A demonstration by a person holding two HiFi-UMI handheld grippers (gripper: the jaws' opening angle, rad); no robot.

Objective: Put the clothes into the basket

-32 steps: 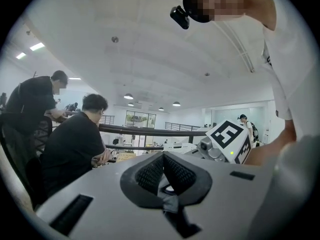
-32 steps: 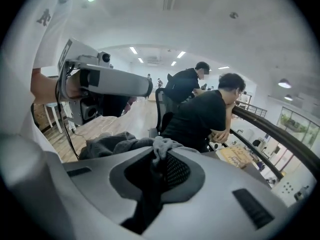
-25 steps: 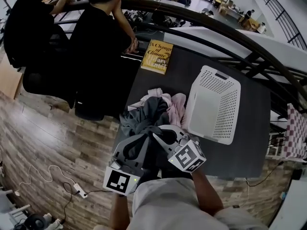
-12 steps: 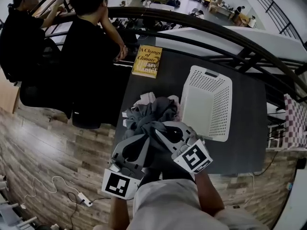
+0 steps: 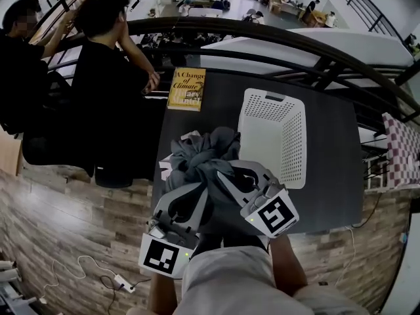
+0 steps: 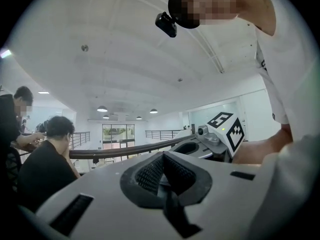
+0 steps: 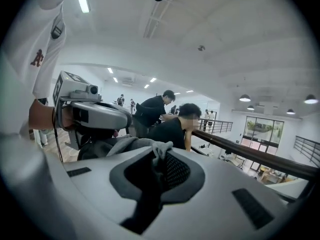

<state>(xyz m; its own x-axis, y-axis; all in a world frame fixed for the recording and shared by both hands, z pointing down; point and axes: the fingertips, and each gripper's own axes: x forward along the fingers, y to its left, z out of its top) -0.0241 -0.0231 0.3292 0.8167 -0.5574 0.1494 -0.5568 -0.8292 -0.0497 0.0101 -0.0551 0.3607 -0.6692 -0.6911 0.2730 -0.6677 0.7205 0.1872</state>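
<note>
Clothes (image 5: pixel 203 156) crumpled soft grey, basket (image 5: pixel 272 136) perforated white

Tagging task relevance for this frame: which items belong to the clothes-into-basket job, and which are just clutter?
Job: grey garment, held by left gripper and right gripper; white laundry basket.
Lying about: yellow book on the table; power strip on the floor.
</note>
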